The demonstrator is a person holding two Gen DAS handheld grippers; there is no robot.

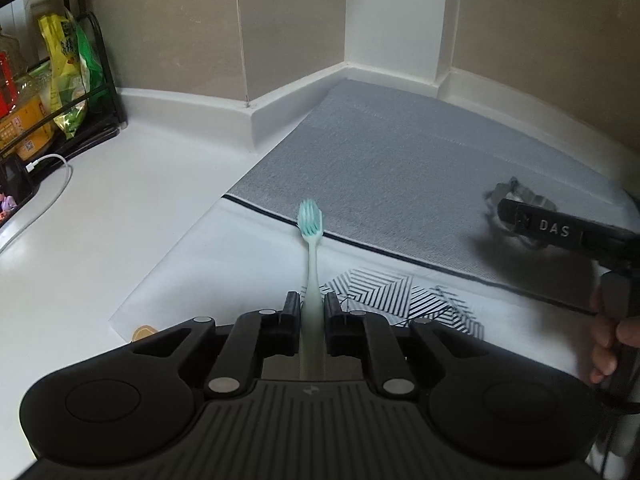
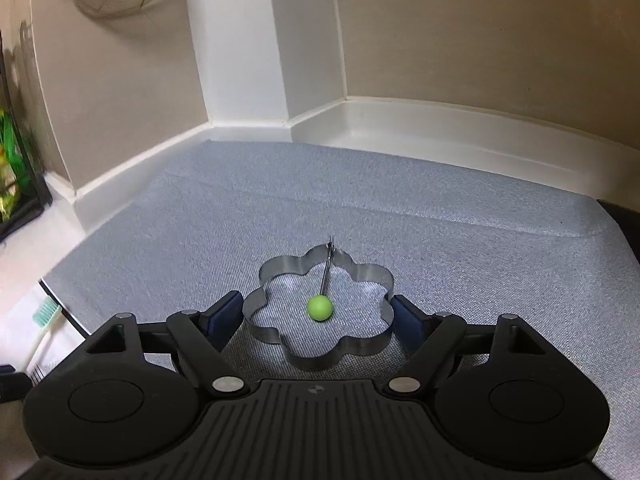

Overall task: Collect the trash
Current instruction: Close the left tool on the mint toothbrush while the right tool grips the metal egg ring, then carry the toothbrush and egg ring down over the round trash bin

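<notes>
While the left gripper (image 1: 312, 306) is closed narrowly on the handle of a pale green toothbrush (image 1: 311, 264), the brush is seen pointing straight ahead from between the fingers, its teal-and-white bristle head raised just over the dark edge of a grey mat (image 1: 400, 152). Beneath that gripper a white sheet with a black-and-white striped pattern (image 1: 384, 296) is laid on the white counter (image 1: 100, 208). Far to the left of it a black wire rack (image 1: 100, 80) filled with yellow and green packets is stood against the wall, with a white cable (image 1: 48, 192) trailing nearby.

The right gripper (image 2: 318, 316) is spread wide around a flower-shaped metal ring mould (image 2: 320, 312), which is set flat on the grey mat. Both blue pads are placed against the ring's outer lobes, one at each side; whether they press it cannot be told for certain. Inside the ring a thin wire handle tipped by a green ball (image 2: 320, 307) is seen. Bare fingers (image 1: 608, 340) are wrapped around the right gripper's grip in the left wrist view.
</notes>
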